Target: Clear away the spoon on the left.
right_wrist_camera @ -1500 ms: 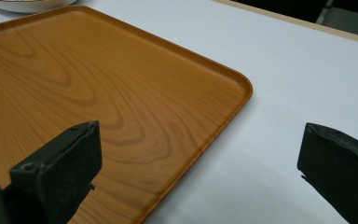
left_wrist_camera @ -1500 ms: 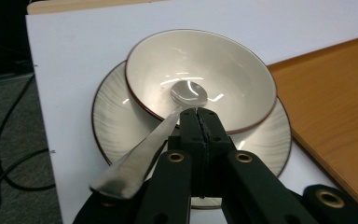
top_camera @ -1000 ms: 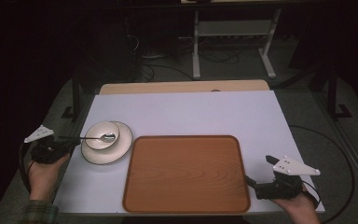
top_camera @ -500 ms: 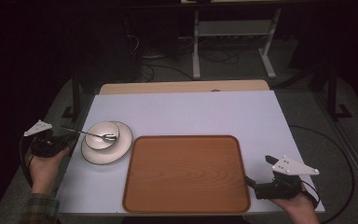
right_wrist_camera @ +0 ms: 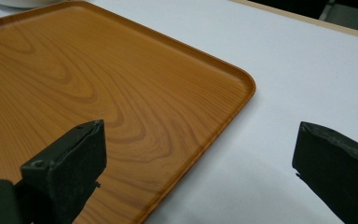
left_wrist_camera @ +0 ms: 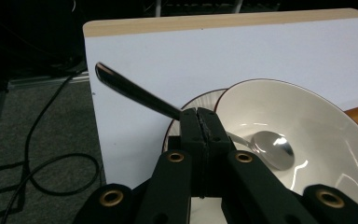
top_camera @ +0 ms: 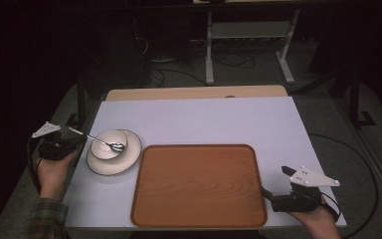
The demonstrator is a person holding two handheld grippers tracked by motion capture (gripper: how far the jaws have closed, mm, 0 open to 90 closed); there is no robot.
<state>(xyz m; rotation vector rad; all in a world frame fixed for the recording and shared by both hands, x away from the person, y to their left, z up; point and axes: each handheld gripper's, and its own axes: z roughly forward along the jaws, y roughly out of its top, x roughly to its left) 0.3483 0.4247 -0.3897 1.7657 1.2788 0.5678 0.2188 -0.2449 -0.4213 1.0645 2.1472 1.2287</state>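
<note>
left gripper (top_camera: 72,143) is sitting at the table's left edge, jaws pressed together and clamping the spoon (top_camera: 99,141) by the handle, about midway along it

spoon is plain polished metal, slim dark-looking handle with a rounded end, oval bowl-end reflecting light. In the left gripper view the handle is running up and to the left past the jaw tips, free end hanging over the white table (left_wrist_camera: 242,51), while the scoop end (left_wrist_camera: 272,149) is lying just beyond the tips to the right, resting inside the bowl (left_wrist_camera: 307,121)

bowl is white, glossy, thin dark rim line, holding the spoon head and nothing else that I can see. It's sitting on a white plate (top_camera: 129,158) with the same dark rim; bowl is offset toward the plate's left side, so more plate is showing on the right. Plate edge is peeking out just left of the jaw tips in the left gripper view

moving right: wooden tray (top_camera: 199,186), orange-brown grain, rounded corners, raised lip, lying just beside the plate, bare surface

right gripper (top_camera: 271,196) is hovering at the tray's right near corner, jaws spread wide with nothing between them. In the right gripper view the left jaw is sitting over the tray's wood (right_wrist_camera: 98,93), the right jaw over bare white table, tray corner falling between them
</note>
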